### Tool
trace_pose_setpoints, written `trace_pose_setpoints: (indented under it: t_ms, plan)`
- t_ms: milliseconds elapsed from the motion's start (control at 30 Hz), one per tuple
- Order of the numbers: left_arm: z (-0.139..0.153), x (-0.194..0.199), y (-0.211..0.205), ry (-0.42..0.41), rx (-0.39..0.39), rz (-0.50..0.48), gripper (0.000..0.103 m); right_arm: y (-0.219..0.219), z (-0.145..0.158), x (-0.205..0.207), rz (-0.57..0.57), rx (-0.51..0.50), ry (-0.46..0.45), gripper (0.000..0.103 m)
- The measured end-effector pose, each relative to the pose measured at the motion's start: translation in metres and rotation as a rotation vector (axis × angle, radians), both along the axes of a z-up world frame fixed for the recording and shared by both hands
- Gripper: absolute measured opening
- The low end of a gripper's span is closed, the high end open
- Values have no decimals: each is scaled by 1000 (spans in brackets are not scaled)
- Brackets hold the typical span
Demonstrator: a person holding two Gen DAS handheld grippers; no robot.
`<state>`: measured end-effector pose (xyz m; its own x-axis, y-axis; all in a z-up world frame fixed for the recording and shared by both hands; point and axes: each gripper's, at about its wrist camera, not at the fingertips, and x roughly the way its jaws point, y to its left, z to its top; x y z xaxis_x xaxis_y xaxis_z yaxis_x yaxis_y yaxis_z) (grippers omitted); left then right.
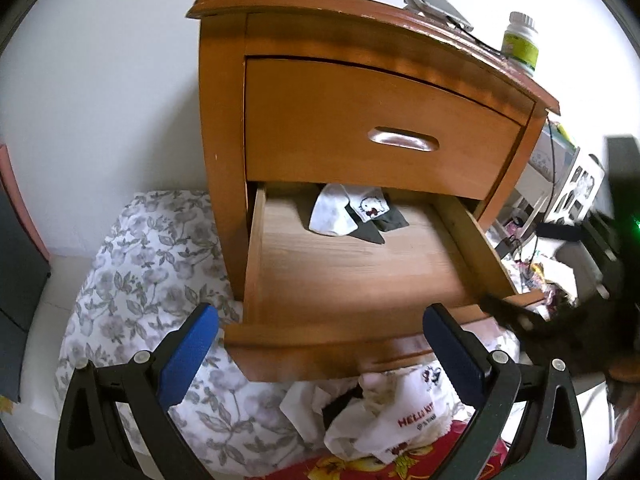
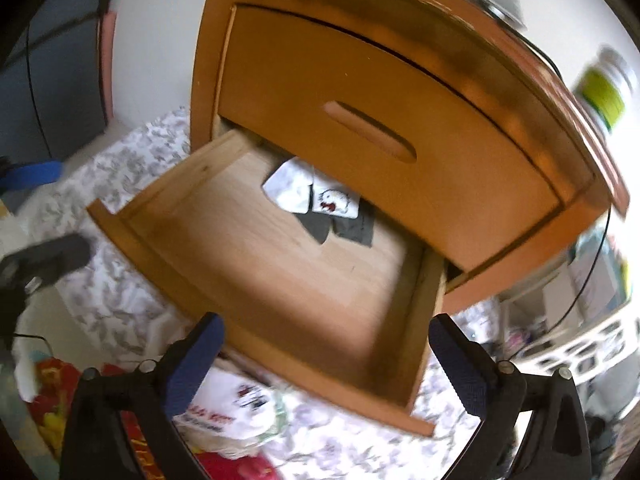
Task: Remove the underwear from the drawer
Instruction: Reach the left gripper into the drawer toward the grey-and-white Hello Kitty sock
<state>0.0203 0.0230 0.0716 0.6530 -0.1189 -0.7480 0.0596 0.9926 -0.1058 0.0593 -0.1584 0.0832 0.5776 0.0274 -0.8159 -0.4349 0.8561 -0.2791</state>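
Note:
The wooden nightstand's lower drawer (image 1: 352, 276) (image 2: 280, 280) is pulled out. At its back lie white underwear with a cartoon print (image 1: 352, 208) (image 2: 316, 196) on top of a dark grey piece (image 1: 380, 228) (image 2: 352, 228), partly hidden under the shut upper drawer (image 1: 372, 128). My left gripper (image 1: 320, 348) is open in front of the drawer's front panel, nothing between its blue pads. My right gripper (image 2: 324, 360) is open over the drawer's near edge and holds nothing. Its black tip (image 1: 516, 316) shows at the drawer's right corner in the left wrist view.
A pile of white, black and red clothing (image 1: 384, 412) (image 2: 236, 412) lies on the floral bedding (image 1: 132, 280) below the drawer. On the nightstand top stand a green-labelled bottle (image 1: 520, 42) and a grey device (image 1: 432, 0). A cluttered white basket (image 1: 568, 192) stands at the right.

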Motion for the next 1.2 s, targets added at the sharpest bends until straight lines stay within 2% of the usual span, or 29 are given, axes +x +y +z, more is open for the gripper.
trace_pose_setpoints:
  t_ms: [133, 300, 467, 600, 767, 1000, 1200]
  plan:
    - [-3, 17, -7, 28, 30, -30, 102, -14, -2, -27, -32, 117, 29, 103]
    - [-11, 44, -20, 74, 68, -62, 102, -25, -21, -57, -78, 186, 83, 103]
    - [-24, 81, -39, 113, 216, -83, 102, -31, -46, -72, -103, 226, 157, 103]
    - [-36, 106, -51, 143, 343, -112, 102, -31, -68, -74, -105, 220, 213, 103]
    - [-56, 131, -59, 204, 420, -139, 102, -33, -86, -66, -122, 233, 249, 103]
    - [-76, 152, -69, 268, 430, -169, 102, -31, -105, -57, -136, 247, 284, 103]
    - [-91, 166, -82, 298, 473, -202, 102, -32, -117, -52, -144, 259, 306, 103]
